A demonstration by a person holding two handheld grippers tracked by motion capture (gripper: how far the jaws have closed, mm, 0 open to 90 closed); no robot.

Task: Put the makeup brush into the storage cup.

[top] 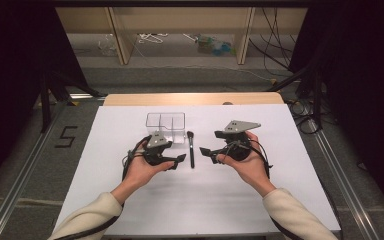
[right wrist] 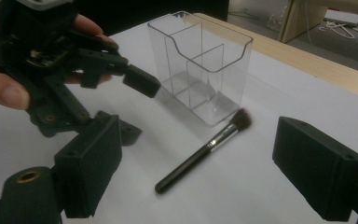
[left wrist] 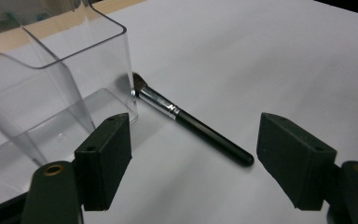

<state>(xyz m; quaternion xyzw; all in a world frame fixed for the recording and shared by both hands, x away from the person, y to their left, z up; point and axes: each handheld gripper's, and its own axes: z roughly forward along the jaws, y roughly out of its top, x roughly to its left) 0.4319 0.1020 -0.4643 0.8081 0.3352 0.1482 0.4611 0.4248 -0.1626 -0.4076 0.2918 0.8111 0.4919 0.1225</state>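
Observation:
A black-handled makeup brush (top: 191,149) lies flat on the white table, bristles toward a clear plastic organizer (top: 166,125) with several compartments. Its bristle end (left wrist: 140,85) almost touches the organizer (left wrist: 51,88) at a bottom corner. My left gripper (top: 180,161) hovers just left of the brush handle, jaws open. In the left gripper view the brush (left wrist: 205,133) lies on the table ahead of my open left gripper (left wrist: 193,156), apart from both pads. My right gripper (top: 205,154) sits just right of the brush, open. In its own view the right gripper (right wrist: 200,140) faces the brush (right wrist: 191,161), organizer (right wrist: 200,60) and left gripper (right wrist: 137,107).
The white table top (top: 130,200) ends in a wooden strip (top: 190,98) at the far edge. Beyond it are a grey floor, wooden shelf legs and loose cables. Metal rails run along both sides of the table.

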